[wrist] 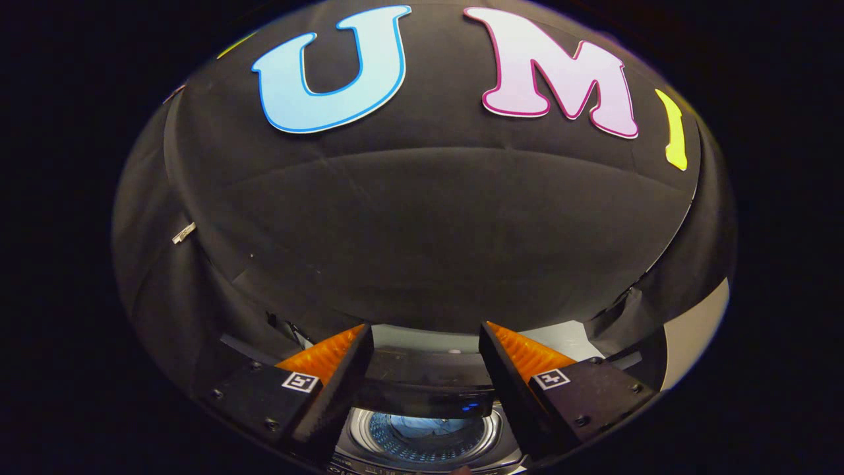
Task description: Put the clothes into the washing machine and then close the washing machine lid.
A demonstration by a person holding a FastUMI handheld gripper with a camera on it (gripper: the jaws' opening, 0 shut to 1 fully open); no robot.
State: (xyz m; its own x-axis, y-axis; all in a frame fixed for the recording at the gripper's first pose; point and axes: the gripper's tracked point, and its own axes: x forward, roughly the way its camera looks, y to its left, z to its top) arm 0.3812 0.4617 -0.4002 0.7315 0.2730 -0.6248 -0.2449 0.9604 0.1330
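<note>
Below, gripper (425, 356) jaws wide apart, empty; round steel drum (428, 432) w/ blue cloth (428, 427) inside, washing machine (422, 396) lid up.

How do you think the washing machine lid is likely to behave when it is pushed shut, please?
The lid looks like a rigid dark panel standing open behind the drum, so it would probably swing as one stiff piece, not flex. Its surface looks glossy, so the fingers might slip on it. The hand-held gripper is open, empty, fingers either side of the lid.
</note>
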